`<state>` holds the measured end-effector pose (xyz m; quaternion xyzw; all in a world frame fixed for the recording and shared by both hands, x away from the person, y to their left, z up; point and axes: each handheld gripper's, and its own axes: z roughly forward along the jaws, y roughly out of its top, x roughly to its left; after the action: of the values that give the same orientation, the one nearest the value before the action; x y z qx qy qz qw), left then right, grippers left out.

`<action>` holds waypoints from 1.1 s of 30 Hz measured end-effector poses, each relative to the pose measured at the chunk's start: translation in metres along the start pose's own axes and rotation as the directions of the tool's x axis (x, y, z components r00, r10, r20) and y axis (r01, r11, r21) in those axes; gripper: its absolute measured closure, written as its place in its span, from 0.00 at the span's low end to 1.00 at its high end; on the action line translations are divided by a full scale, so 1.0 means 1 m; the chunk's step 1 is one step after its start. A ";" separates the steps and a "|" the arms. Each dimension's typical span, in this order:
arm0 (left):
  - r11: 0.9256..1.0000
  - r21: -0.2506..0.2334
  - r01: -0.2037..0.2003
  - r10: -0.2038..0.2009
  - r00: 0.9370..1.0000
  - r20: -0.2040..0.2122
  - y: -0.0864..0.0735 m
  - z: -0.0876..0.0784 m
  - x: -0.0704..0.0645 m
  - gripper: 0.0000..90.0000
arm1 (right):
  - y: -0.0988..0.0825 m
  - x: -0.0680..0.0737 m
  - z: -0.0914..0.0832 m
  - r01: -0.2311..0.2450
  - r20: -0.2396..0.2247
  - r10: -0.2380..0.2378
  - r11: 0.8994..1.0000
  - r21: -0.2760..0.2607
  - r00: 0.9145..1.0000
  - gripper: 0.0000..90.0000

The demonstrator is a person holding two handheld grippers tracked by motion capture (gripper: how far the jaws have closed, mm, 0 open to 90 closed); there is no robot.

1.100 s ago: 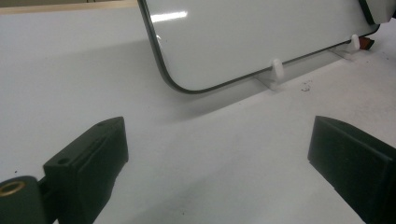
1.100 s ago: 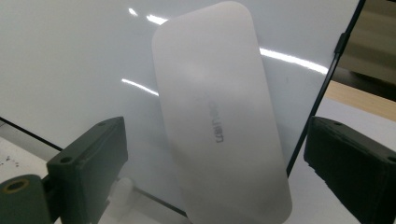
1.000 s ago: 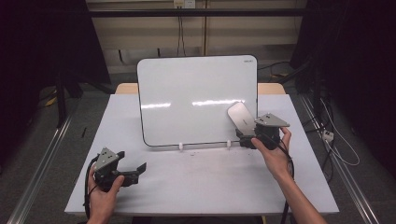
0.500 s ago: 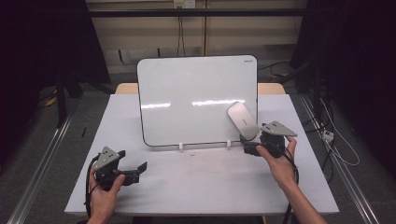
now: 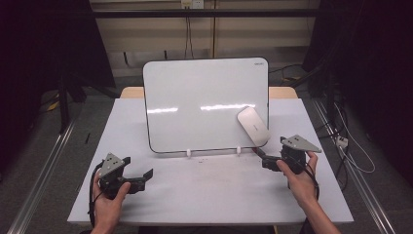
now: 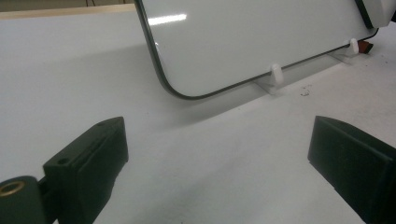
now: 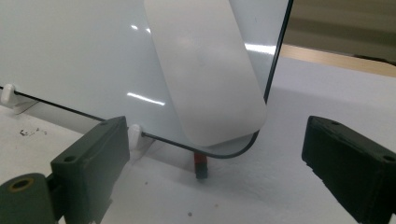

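Observation:
A white whiteboard (image 5: 204,102) stands upright on small white clips (image 6: 276,72) at the middle of the table. A pale oblong eraser (image 5: 253,126) clings tilted to the board's lower right corner, and it looms large in the right gripper view (image 7: 205,74). My right gripper (image 5: 263,158) hovers just in front of that corner, open, with nothing between its jaws (image 7: 215,168). At the front left, my left gripper (image 5: 137,168) rests low over the table, open and empty (image 6: 217,163), facing the board's lower left corner.
The white table (image 5: 209,195) has bare room in front of the board. A small red and dark piece (image 7: 201,165) sits under the board's right corner. Dark floor, rails and cables (image 5: 350,146) surround the table.
My right gripper has drawn back from the eraser toward the front right. The eraser stays on the board. The left gripper has barely moved.

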<state>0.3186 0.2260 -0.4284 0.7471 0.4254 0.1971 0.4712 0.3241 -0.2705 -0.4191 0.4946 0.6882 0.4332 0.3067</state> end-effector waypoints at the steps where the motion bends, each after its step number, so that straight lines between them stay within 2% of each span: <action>1: 1.000 -0.001 0.001 -0.001 1.000 0.000 0.000 0.000 0.000 0.05 | -0.001 0.000 -0.001 0.000 0.003 0.000 1.000 0.000 1.000 0.08; 10: 1.000 -0.001 0.000 0.000 1.000 -0.006 0.000 -0.001 0.001 0.05 | -0.012 -0.002 -0.012 -0.023 0.017 0.023 1.000 -0.007 1.000 0.09; 17: 1.000 -0.006 0.004 -0.004 1.000 -0.007 0.000 -0.001 0.001 0.05 | -0.020 0.000 -0.018 -0.016 0.022 0.016 1.000 -0.003 1.000 0.09; 20: 1.000 -0.009 -0.008 0.008 1.000 -0.007 0.000 -0.003 0.000 0.06 | -0.027 0.001 -0.019 -0.038 0.017 0.038 0.999 0.001 0.999 0.09; 29: 1.000 -0.011 -0.004 0.004 1.000 -0.014 0.000 -0.003 0.001 0.06 | -0.037 0.002 -0.027 -0.020 0.028 0.019 1.000 0.013 0.999 0.10; 31: 1.000 -0.013 0.006 -0.007 1.000 -0.016 0.000 -0.003 0.001 0.06 | -0.041 0.002 -0.028 -0.027 0.027 0.027 1.000 0.007 0.999 0.09; 33: 1.000 -0.012 -0.001 0.001 1.000 -0.017 0.000 -0.003 0.001 0.06 | -0.043 0.002 -0.028 -0.032 0.032 0.032 0.999 0.004 0.999 0.10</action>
<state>0.3170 0.2289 -0.4268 0.7427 0.4278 0.2064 0.4720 0.2817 -0.2828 -0.4450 0.5132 0.6760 0.4287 0.3096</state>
